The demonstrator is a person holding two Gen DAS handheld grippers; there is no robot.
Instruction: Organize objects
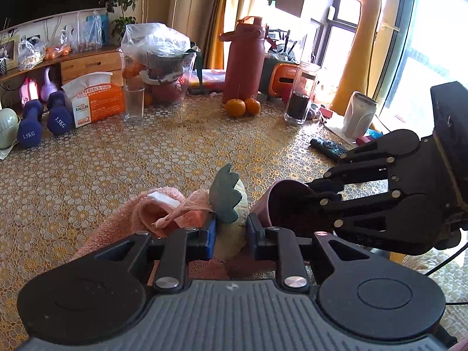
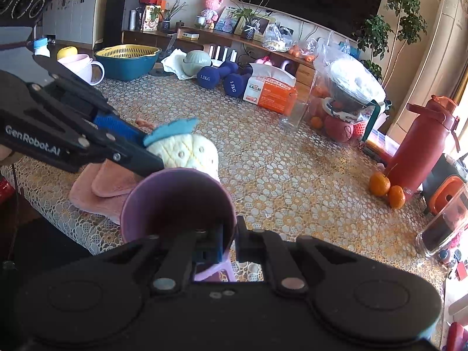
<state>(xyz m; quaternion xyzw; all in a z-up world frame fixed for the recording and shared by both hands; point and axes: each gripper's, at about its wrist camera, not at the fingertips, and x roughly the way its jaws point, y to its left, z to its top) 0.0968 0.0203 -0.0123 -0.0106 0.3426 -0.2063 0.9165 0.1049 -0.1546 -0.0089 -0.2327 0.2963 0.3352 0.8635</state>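
A cream plush pineapple (image 1: 234,228) with a teal felt leaf top (image 1: 225,196) sits between the fingers of my left gripper (image 1: 231,234), which is shut on it; it also shows in the right wrist view (image 2: 190,155). It rests by a folded pink towel (image 1: 158,213), also seen in the right wrist view (image 2: 102,187). My right gripper (image 2: 229,242) is shut on the rim of a purple cup (image 2: 175,201), with one finger inside it. The cup (image 1: 263,204) sits just right of the pineapple in the left wrist view, near the table's front edge.
On the lace-covered table (image 1: 175,152) stand a red bottle (image 1: 242,61), two tangerines (image 1: 242,106), a glass (image 1: 133,103), a tissue box (image 1: 93,99), blue dumbbells (image 1: 44,122), a dark-filled jar (image 1: 301,93), a remote (image 1: 330,147) and a bagged fruit container (image 1: 158,64). A teal basin (image 2: 127,61) stands far left.
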